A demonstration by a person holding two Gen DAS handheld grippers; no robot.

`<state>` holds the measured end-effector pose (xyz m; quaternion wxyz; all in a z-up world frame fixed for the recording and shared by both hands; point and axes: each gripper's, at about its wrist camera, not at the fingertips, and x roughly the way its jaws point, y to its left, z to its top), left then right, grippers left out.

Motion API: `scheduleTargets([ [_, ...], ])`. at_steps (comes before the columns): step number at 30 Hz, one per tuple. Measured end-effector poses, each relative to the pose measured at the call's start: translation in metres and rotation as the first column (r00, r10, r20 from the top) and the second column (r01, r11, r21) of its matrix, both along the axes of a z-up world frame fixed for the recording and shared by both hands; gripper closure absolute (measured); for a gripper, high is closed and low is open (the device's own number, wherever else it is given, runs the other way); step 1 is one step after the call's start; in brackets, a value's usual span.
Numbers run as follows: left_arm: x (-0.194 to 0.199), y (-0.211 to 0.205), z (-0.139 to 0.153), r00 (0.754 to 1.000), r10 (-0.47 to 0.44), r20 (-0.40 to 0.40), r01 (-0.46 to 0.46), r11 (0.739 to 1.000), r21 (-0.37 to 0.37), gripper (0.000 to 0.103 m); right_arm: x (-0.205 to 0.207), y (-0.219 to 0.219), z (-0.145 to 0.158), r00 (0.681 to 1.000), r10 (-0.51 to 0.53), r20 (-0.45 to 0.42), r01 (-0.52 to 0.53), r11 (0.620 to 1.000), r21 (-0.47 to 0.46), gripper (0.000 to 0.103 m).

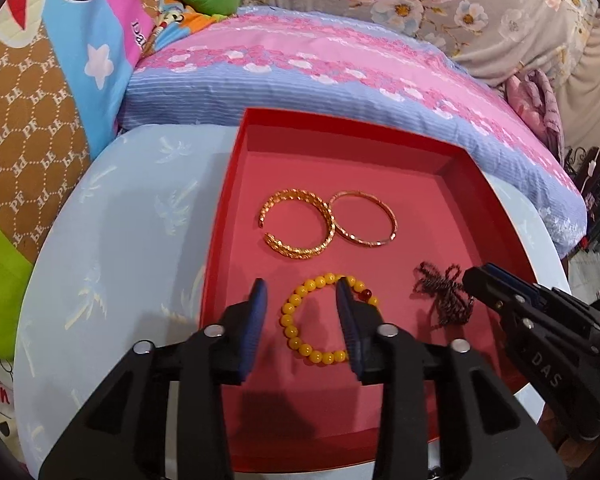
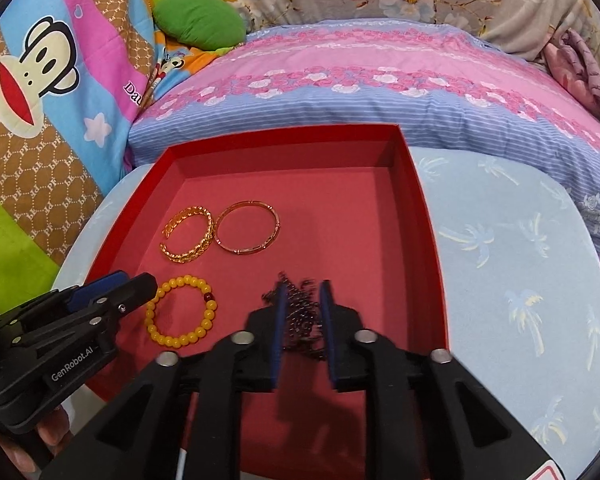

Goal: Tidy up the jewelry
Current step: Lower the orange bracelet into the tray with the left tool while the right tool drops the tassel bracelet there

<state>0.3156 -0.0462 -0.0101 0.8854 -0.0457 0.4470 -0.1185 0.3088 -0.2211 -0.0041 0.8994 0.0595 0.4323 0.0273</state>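
A red tray (image 1: 236, 168) (image 2: 428, 216) holds a gold cuff bangle (image 1: 296, 222) (image 2: 188, 236), a gold round bangle (image 1: 363, 217) (image 2: 247, 227), a yellow bead bracelet (image 1: 300, 320) (image 2: 182, 310) and a dark beaded chain (image 1: 444, 292) (image 2: 304, 312). My left gripper (image 1: 302, 288) is open just above the yellow bracelet, empty. My right gripper (image 2: 303, 290) is partly open with the dark chain between its blue fingers (image 2: 280, 320); the chain looks blurred and I cannot tell whether it is gripped.
The tray rests on a round light-blue cushion (image 1: 112, 248) (image 2: 512, 264) with a palm print. A pink and blue striped pillow (image 1: 340, 76) (image 2: 380, 88) lies behind it. Colourful cartoon bedding (image 2: 52, 88) is at the left.
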Motion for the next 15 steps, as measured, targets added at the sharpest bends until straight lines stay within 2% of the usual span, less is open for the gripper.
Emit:
scheduleTargets([
  [4, -0.005, 0.003, 0.004, 1.000, 0.011, 0.014, -0.011, 1.000, -0.007, 0.058, -0.014, 0.000, 0.010, 1.000, -0.002, 0.029, 0.002, 1.000, -0.009, 0.070],
  [15, -0.045, 0.019, 0.030, 0.998, 0.029, 0.057, -0.026, 0.998, -0.049, 0.058, -0.072, -0.011, 0.034, 0.997, -0.030, 0.067, 0.028, 0.999, 0.022, 0.070],
])
